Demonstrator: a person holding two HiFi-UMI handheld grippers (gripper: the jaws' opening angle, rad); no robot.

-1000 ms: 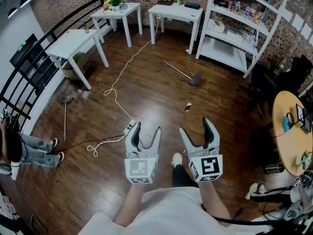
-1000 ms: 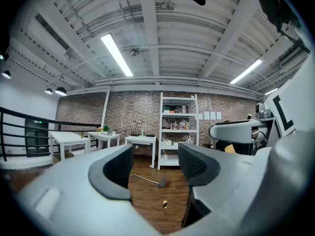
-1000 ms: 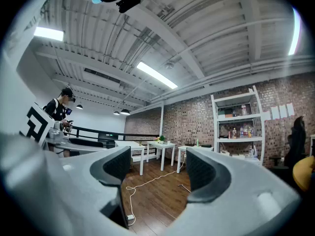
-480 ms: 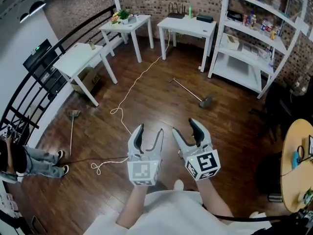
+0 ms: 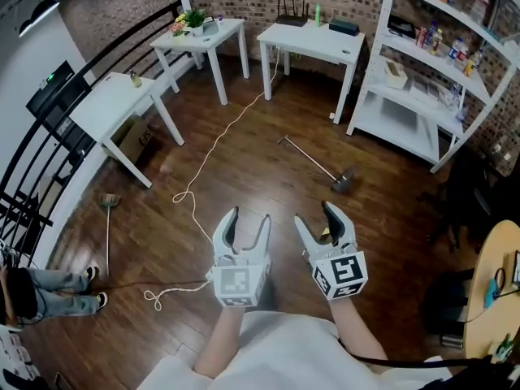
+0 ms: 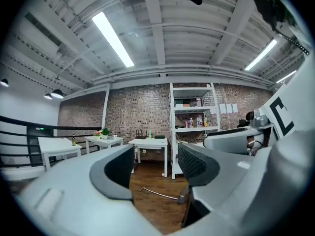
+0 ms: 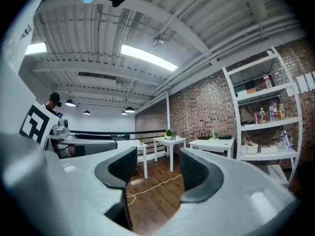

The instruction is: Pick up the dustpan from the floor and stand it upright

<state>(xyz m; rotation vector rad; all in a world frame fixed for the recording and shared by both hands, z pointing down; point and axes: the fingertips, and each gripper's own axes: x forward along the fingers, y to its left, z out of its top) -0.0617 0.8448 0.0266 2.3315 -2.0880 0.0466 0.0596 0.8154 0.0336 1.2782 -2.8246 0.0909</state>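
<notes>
The dustpan (image 5: 342,178) lies flat on the wooden floor, its long thin handle (image 5: 305,157) pointing up-left. It is ahead of both grippers and apart from them. My left gripper (image 5: 242,222) is open and empty, held level. My right gripper (image 5: 319,218) is also open, and its jaws have just been closing with nothing between them. In the left gripper view the dustpan (image 6: 165,195) shows low on the floor between the jaws of the left gripper (image 6: 155,168). The right gripper view shows the right gripper (image 7: 157,173) over floor and cable only.
A white cable (image 5: 218,146) snakes across the floor at the left. A small broom (image 5: 108,216) lies by the railing. White tables (image 5: 313,41) and a white shelf unit (image 5: 422,71) stand at the back. A seated person's legs (image 5: 61,287) show at the far left, and a round table (image 5: 500,283) at the right.
Both grippers have travelled forward across the room, and the dustpan now lies closer ahead of them. The right gripper's jaws stand narrower than a second ago.
</notes>
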